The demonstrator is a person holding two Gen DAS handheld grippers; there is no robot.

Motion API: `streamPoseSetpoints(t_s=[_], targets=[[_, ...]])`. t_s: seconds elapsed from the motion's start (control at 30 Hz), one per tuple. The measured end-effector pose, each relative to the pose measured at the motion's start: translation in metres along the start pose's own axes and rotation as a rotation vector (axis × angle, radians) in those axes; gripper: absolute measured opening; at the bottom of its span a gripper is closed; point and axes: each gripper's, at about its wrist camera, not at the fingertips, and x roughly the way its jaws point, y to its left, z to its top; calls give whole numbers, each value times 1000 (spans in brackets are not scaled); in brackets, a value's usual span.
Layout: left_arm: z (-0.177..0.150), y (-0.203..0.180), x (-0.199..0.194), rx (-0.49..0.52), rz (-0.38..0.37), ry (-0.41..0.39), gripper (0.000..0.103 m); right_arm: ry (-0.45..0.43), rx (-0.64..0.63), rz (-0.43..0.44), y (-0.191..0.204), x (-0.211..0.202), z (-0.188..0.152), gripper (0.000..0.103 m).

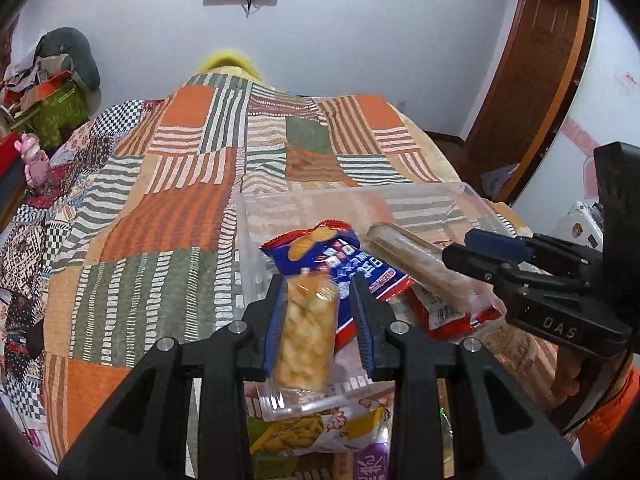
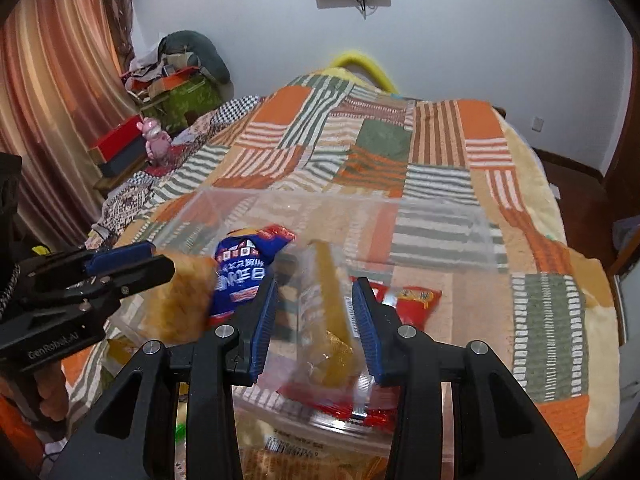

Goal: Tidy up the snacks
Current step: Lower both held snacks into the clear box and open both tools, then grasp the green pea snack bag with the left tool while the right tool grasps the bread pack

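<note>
Bedspread (image 1: 168, 208): patchwork, soft and uneven; the clear box (image 1: 248, 216) sits on it and could tip or slide if pushed from 1 side.
Left gripper (image 1: 320, 316): fingers part open, wider than the puffed-snack packet (image 1: 306, 340) between them; the packet touches the left pad, with a gap at the right pad. I cannot tell whether it is held or already let go.
Puffed-snack packet: upright over the near edge of the box. Risk: with so loose a hold it may drop outside the near wall, onto the loose packets (image 1: 316, 432) lying below.
Blue bag (image 1: 340, 260): lies in the box, leaning on the left wall. Risk: a falling packet could land on it and slide off instead of settling flat.
Right gripper (image 2: 314, 320): fingers wide apart around a long clear-wrapped biscuit pack (image 2: 328, 308), which stands tilted between them; the view is blurred, so contact with either pad is not certain.
Biscuit pack: over the box, above the red bag (image 2: 412, 300). Risk: slick wrap and an open grip could let it tip out over the near wall.
Both grippers: close together over 1 small box; a bump could knock either snack astray.
</note>
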Motion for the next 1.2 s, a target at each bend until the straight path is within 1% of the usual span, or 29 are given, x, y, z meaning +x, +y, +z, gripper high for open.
streamPoseSetpoints(t_s=[0.17, 0.23, 0.43, 0.5, 0.6, 0.63, 0.73, 0.9, 1.2], targets=[[-1, -4, -19, 4, -2, -18, 33, -28, -19, -7, 4, -19, 0, 36], [-3, -3, -29, 0, 1, -27, 36, -42, -23, -8, 5, -28, -1, 39], [-13, 3, -61, 1, 33, -61, 52, -80, -31, -22, 8, -54, -9, 53], [-19, 6, -71, 3, 49, -66, 58, -91, -29, -26, 8, -60, -12, 60], [-29, 12, -82, -1, 71, -64, 64, -106, -23, -34, 7, -70, -20, 68], [-33, 14, -85, -4, 79, -61, 65, -107, -23, -37, 9, -73, -22, 69], [-46, 21, -89, -19, 96, -42, 67, -107, -25, -54, 9, -79, -32, 73], [-69, 30, -85, -46, 107, 16, 67, -95, -10, -68, 8, -82, -47, 85], [-110, 34, -66, -70, 97, 116, 67, -40, -3, -81, 7, -75, -71, 92]])
